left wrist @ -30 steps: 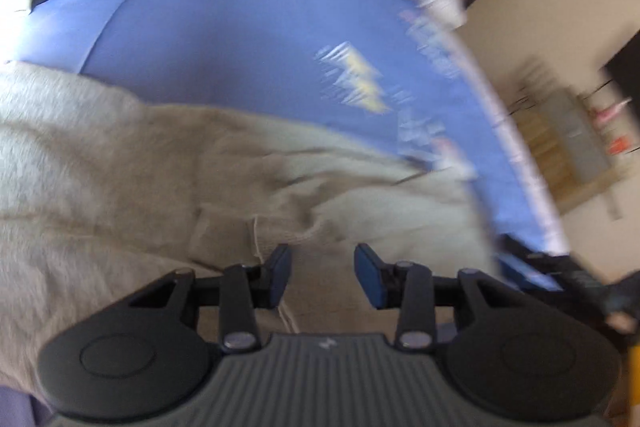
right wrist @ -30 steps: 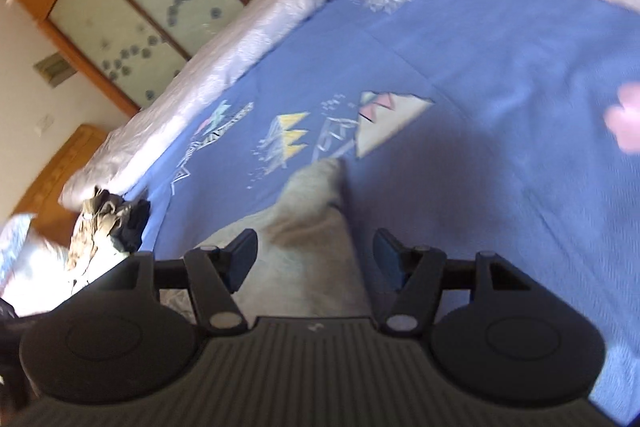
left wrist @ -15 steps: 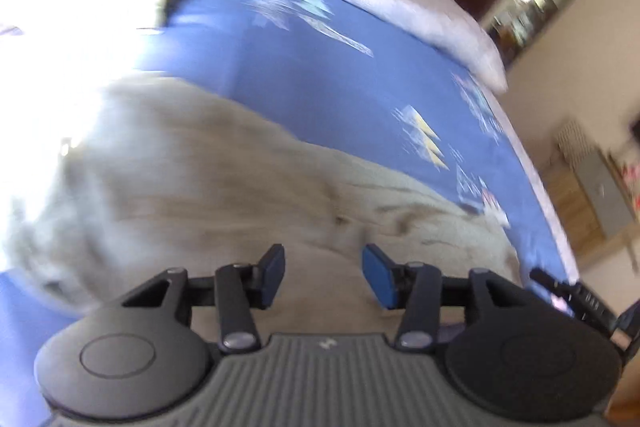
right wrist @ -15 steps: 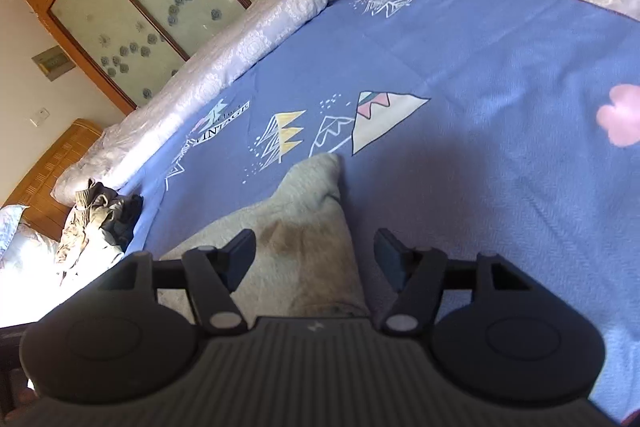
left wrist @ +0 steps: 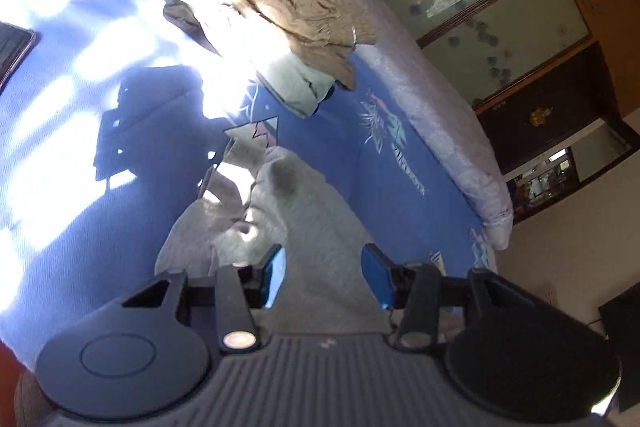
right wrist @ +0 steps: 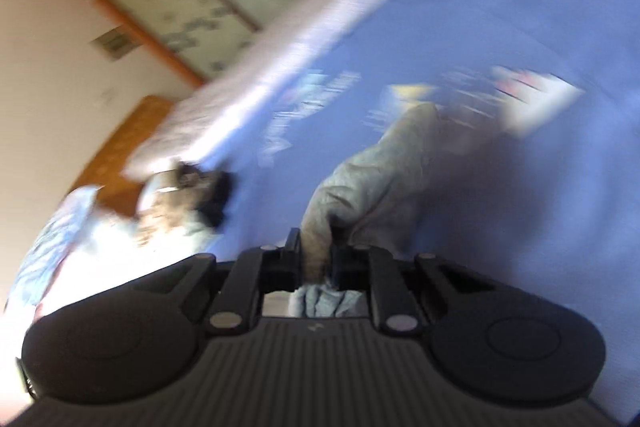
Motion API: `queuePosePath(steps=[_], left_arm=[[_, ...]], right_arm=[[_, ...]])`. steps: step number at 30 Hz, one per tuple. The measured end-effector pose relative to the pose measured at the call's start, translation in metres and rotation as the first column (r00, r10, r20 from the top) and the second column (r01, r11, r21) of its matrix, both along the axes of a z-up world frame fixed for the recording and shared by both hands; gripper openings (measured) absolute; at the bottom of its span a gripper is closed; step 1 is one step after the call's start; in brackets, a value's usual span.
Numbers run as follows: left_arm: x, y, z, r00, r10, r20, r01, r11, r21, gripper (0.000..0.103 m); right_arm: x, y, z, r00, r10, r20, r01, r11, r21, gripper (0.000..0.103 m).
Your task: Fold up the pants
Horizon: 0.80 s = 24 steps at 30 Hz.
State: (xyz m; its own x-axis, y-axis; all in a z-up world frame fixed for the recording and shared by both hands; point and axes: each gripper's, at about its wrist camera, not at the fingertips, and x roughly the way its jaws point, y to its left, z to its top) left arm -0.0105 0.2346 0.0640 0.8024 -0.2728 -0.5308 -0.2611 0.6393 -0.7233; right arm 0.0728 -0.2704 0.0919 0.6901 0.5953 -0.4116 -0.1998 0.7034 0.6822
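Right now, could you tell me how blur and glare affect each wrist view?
Left wrist view: sharp, but sun glare whites out the bedspread near the clothes pile. Right wrist view: motion blur smears the bedspread; the right gripper, closing on the pants, stays clear.

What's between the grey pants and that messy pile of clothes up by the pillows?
Only bare blue printed bedsheet lies between the grey fleece pants and the crumpled pile of beige and white clothes, shown in the left wrist view.

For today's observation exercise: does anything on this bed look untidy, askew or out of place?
Yes. A crumpled heap of clothes lies unfolded near the bed's far edge, half in glaring sun. The grey pants are bunched and twisted on the blue sheet, one end pinched in the closing jaws of the right gripper.
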Motion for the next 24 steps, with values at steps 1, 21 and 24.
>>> queuePosePath(steps=[1,21,24], left_arm=[[0.004,0.003,0.003,1.000,0.005,0.013,-0.006,1.000,0.003,0.045],[0.021,0.037,-0.041,0.991,0.097,-0.091,-0.099,0.995,-0.009,0.057],[0.018,0.029,-0.034,0.991,0.098,-0.094,-0.092,0.993,0.067,0.055]], right_arm=[[0.006,0.023,0.014,0.997,0.066,0.035,-0.066,0.998,0.002,0.016],[0.042,0.310,-0.053,0.770,0.609,-0.192,-0.626,0.779,-0.041,0.027],[0.030,0.271,-0.036,0.809,0.577,-0.113,-0.583,0.812,-0.023,0.044]])
